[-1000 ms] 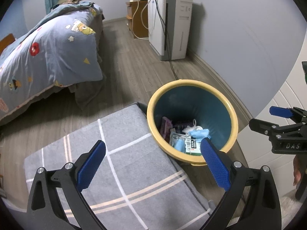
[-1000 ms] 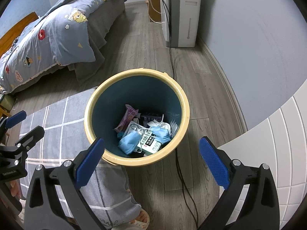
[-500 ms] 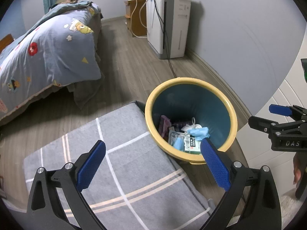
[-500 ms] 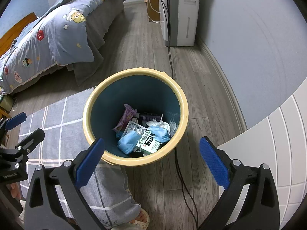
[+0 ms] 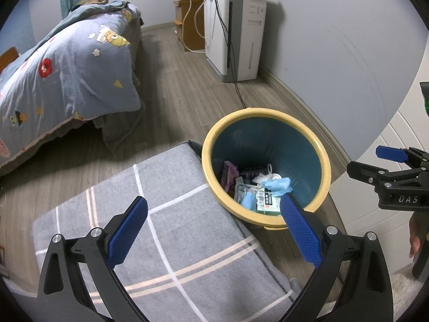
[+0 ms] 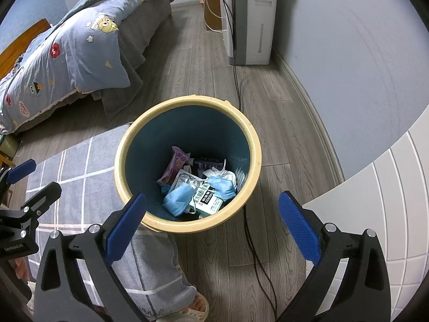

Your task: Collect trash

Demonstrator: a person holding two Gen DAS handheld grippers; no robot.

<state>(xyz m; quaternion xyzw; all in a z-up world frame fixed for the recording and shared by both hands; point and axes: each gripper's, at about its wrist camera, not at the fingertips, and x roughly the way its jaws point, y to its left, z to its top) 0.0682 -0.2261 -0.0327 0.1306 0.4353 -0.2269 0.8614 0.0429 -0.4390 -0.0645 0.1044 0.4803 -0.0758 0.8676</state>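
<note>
we see a grey wood-plank floor (image 6: 273, 123) carrying a yellow-rimmed bin (image 6: 256, 158), with a grey checked rug (image 5: 171, 230) touching its side. a white appliance (image 6: 254, 13) stands by the wall, its black cable (image 6: 254, 244) trailing past the bin.

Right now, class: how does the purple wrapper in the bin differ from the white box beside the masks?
The purple wrapper is soft and crinkled; the white box is stiff and flat-sided. The wrapper lies toward the far left of the bin; the box lies nearer the camera, against blue masks. Both rest at the bottom, untouched by either gripper.
</note>
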